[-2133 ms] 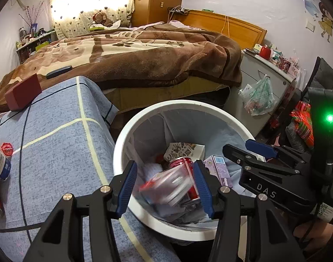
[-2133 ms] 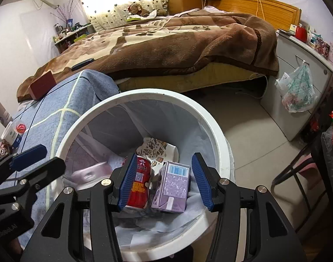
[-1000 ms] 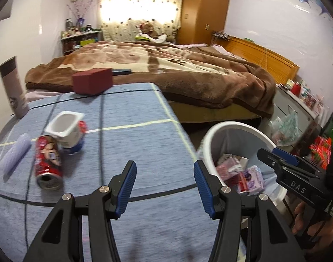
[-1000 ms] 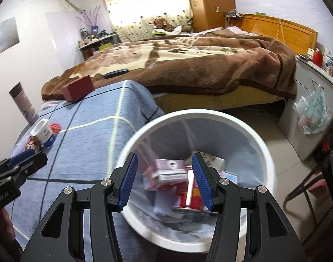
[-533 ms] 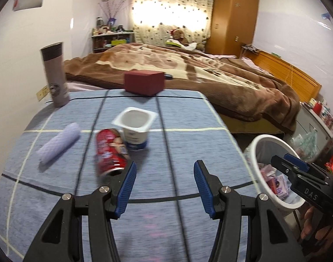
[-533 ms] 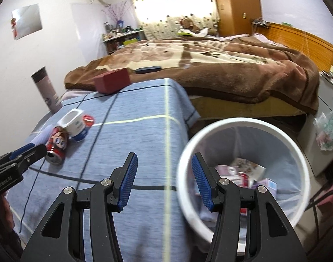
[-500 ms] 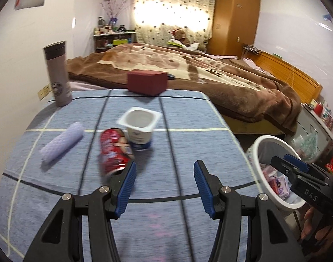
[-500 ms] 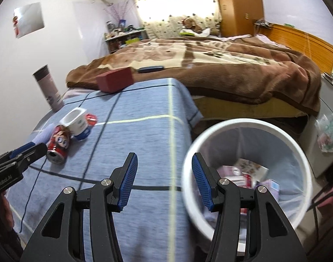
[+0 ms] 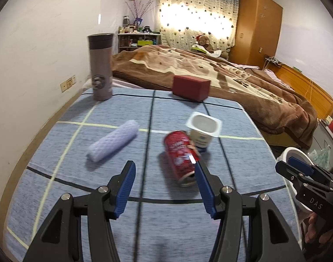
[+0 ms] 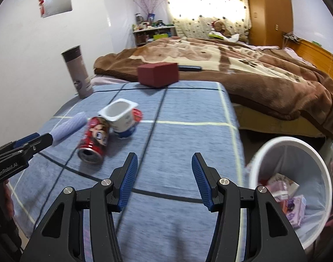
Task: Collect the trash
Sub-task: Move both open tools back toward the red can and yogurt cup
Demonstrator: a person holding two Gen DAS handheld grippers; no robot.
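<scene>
Both my grippers are empty now, with nothing between the blue pads: the left gripper (image 9: pixel 164 187) has its jaws apart over the blue checked table cover (image 9: pixel 242 163), and the right gripper (image 10: pixel 163 180) also stands with jaws apart above the same cloth. The trash that remains is in the middle of the left wrist view: a red can (image 9: pixel 180 154) lying on its side, with its open mouth toward me, and just behind it and touching it a white yogurt cup (image 9: pixel 203 132) that stands upright. In the right wrist view the same two things are in the left middle of the frame, and the white bin (image 10: pixel 323 174) is at the lower right, already with cartons inside. I judge the can is empty, so light, with thin metal that dents easily and a smooth round wall that can roll or slip; I would take it across the middle of its body, the pads on both sides. The cup is thin plastic, also light and easy to crush or tip; its rim or its flat sides are the better place. The purple roll (image 9: pixel 114 140), the grey flask (image 9: pixel 100 65) and the red box (image 9: pixel 191 87) do not look like trash to me.
</scene>
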